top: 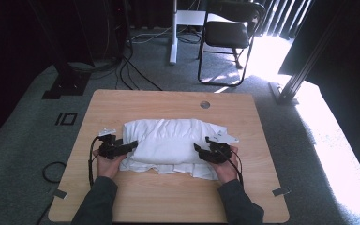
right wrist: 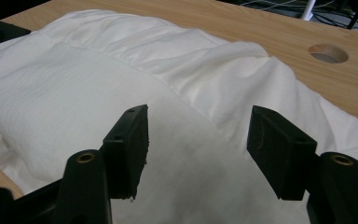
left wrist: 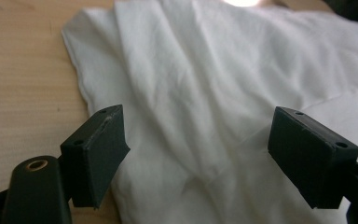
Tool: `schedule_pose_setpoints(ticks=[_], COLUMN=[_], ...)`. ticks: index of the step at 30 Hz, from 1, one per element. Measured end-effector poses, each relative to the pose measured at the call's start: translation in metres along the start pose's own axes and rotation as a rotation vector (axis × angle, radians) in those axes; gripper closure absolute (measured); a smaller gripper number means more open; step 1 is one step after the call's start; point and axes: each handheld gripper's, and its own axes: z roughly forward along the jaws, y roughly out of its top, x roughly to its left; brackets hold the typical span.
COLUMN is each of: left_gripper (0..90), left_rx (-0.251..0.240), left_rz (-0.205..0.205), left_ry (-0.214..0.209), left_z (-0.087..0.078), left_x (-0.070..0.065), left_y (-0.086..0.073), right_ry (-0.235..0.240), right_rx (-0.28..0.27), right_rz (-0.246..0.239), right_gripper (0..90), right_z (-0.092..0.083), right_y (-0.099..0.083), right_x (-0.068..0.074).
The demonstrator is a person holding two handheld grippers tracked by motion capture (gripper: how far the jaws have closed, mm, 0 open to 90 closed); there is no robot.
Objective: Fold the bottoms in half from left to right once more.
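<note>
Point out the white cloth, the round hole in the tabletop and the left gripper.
white cloth point(top: 168, 140), high view, its middle.
round hole point(top: 205, 104), high view, its centre.
left gripper point(left wrist: 198, 154), left gripper view, between its open jaws.

The high view looks forward and down from above the person's side onto the whole pale wooden desk, far enough back to take in grey carpet and a black folding chair beyond. The left gripper view rides low, close behind the left black two-jaw tongs, looking along them across the rumpled white cloth. The right gripper view sits equally near behind the right black two-jaw tongs, facing over the same cloth toward the desk's round cable hole. All three views share the cloth and the wooden top.
</note>
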Motion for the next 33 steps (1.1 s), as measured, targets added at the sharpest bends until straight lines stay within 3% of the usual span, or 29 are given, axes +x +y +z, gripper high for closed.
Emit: schedule_pose_setpoints(ticks=[1,2,3,5,8,10,12,16,22,25,27,28,29,31,33], left_gripper=[20.0,19.1,19.0,18.1,16.9,17.1,23.9,30.9,38.2,27.6,26.5,25.3,17.7,14.3,17.0], left_rx=[-0.007,0.014,0.014,0.059,0.104,0.114,0.125,0.140,0.132,0.115,0.116,0.121,0.126,0.125,0.124], left_rz=[-0.004,0.013,0.013,0.012,0.028,0.056,0.080,0.121,0.115,0.115,0.127,0.128,0.120,0.115,0.120], left_ry=[-0.014,0.012,0.012,0.032,0.081,0.103,0.140,0.206,0.195,0.248,0.266,0.300,0.318,0.315,0.275], left_z=[-0.001,0.003,0.003,0.012,0.022,0.023,0.023,0.024,0.022,0.024,0.025,0.026,0.027,0.026,0.025], left_x=[-0.001,-0.003,-0.003,0.000,0.001,-0.002,-0.005,-0.010,-0.006,-0.006,-0.008,-0.009,-0.009,-0.007,-0.005], left_y=[0.001,0.001,0.001,-0.002,-0.007,-0.006,-0.006,-0.007,-0.007,-0.008,-0.008,-0.008,-0.008,-0.008,-0.008], right_ry=[0.006,0.013,0.013,0.016,0.019,0.014,0.024,0.029,0.023,0.029,0.028,0.028,0.029,0.034,0.035], right_rx=[0.002,0.004,0.004,0.004,-0.001,-0.008,-0.006,0.003,0.045,0.052,0.052,0.054,0.057,0.068,0.073], right_rz=[-0.001,-0.002,-0.002,-0.008,-0.021,-0.037,-0.052,-0.059,-0.062,-0.061,-0.064,-0.066,-0.069,-0.069,-0.074], right_gripper=[38.0,36.7,36.7,36.1,36.3,41.0,55.8,58.8,53.8,52.0,50.4,49.8,49.0,48.9,48.9], right_z=[0.003,0.007,0.007,0.010,0.013,0.015,0.022,0.030,0.045,0.047,0.047,0.047,0.048,0.049,0.051], right_y=[0.001,0.004,0.004,0.006,0.010,0.014,0.018,0.020,0.015,0.012,0.011,0.011,0.011,0.010,0.008], right_x=[0.002,0.006,0.006,0.009,0.015,0.020,0.024,0.029,0.032,0.032,0.032,0.032,0.032,0.031,0.031])
